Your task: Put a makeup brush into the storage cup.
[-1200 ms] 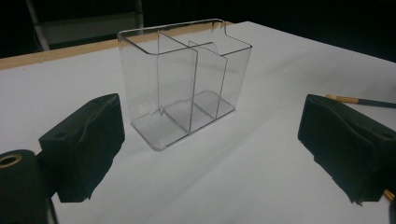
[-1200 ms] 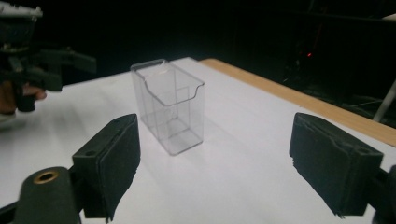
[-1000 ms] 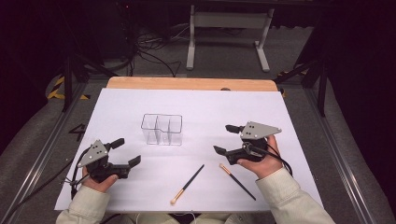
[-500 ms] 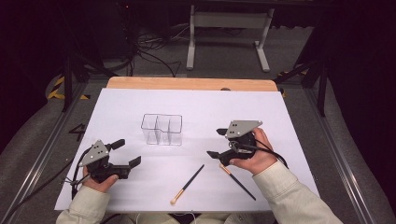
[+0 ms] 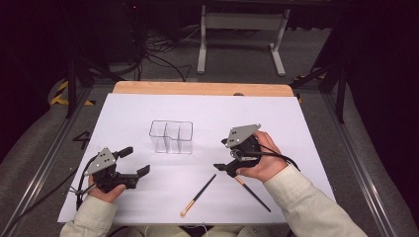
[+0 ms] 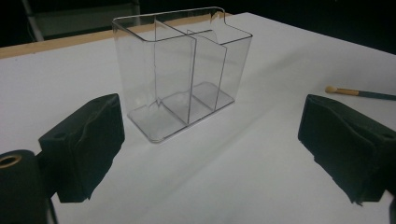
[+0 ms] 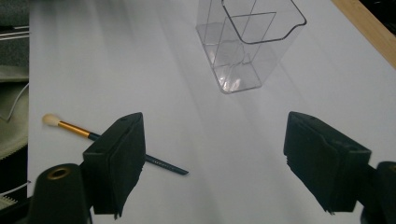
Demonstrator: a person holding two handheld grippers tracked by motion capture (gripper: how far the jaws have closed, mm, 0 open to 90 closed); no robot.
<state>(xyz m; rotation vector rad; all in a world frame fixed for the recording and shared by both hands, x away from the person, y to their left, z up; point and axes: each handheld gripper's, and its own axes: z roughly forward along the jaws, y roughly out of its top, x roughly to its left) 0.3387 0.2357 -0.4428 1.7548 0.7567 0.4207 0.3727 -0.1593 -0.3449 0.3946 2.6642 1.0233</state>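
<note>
Both pairs of your fingers stand wide apart with nothing between them. Your left gripper (image 5: pixel 129 163) rests low at the table's seven o'clock, its jaws spread toward the clear organizer (image 5: pixel 171 137), which stands upright near the centre of the white sheet (image 5: pixel 306 128). In the left gripper view that organizer (image 6: pixel 180 70) sits well ahead of the black pads (image 6: pixel 88 140), its dividers splitting it into compartments, all bare.

Your right gripper (image 5: pixel 226 155) hangs at about four o'clock from the organizer, tilted down toward the sheet. Just beside it, toward six o'clock, lies a dark-handled brush (image 5: pixel 252 193), its upper end hidden under your hand. A second brush (image 5: pixel 198 195) lies apart at the organizer's six o'clock, pale bristles toward you. In the right gripper view one brush (image 7: pixel 74 129) runs behind the left pad (image 7: pixel 116 158), touching the sheet and not the pad.

The sheet covers a wooden tabletop (image 5: pixel 197 88), whose far edge shows at twelve o'clock. Beyond it the room is dark, with grey carpet, tangled cables (image 5: pixel 153 54) and a white stand (image 5: pixel 242 34).
</note>
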